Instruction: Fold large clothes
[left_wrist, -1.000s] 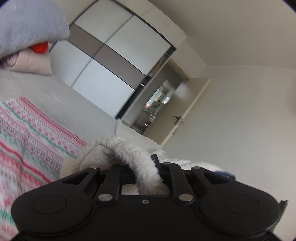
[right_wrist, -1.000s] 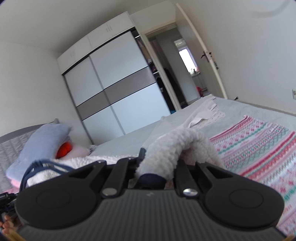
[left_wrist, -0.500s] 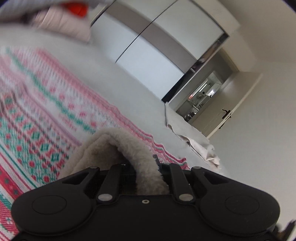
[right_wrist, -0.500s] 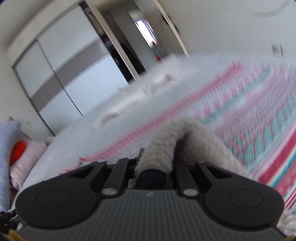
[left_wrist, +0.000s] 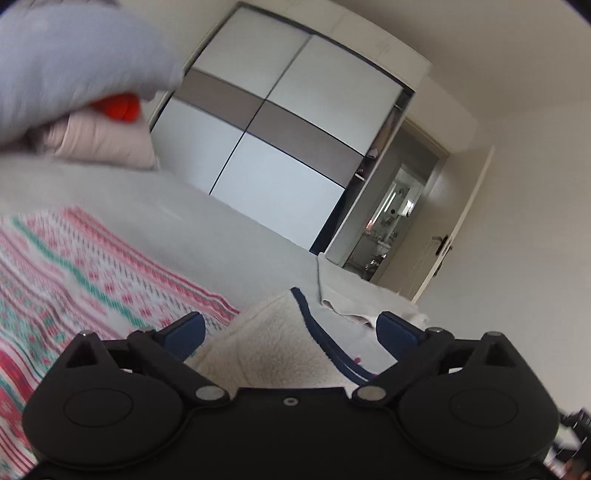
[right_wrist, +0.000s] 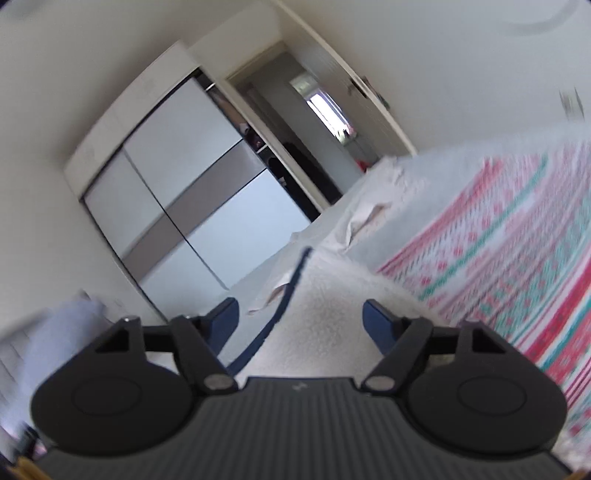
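A large garment lies on the bed: a pink, red and green patterned outer side (left_wrist: 74, 273) (right_wrist: 517, 266) and a cream fleece lining with dark blue trim (left_wrist: 273, 347) (right_wrist: 332, 314). My left gripper (left_wrist: 291, 328) is opening, its jaws spread wide. The fleece corner lies between the blue pads, and neither pad presses on it. My right gripper (right_wrist: 299, 315) is opening too. The fleece edge and its blue trim rest loose between its pads, which stand apart from the cloth.
The grey bedspread (left_wrist: 177, 218) stretches ahead. A pale cloth (left_wrist: 343, 295) (right_wrist: 365, 218) lies near its far edge. Pillows and an orange item (left_wrist: 118, 107) are stacked at the head. Beyond stand a sliding-door wardrobe (left_wrist: 280, 125) and an open doorway (right_wrist: 314, 122).
Both grippers were shut on a bunched fold of fleece and moved down over the garment. Now both have opened and the fleece has dropped flat between the pads.
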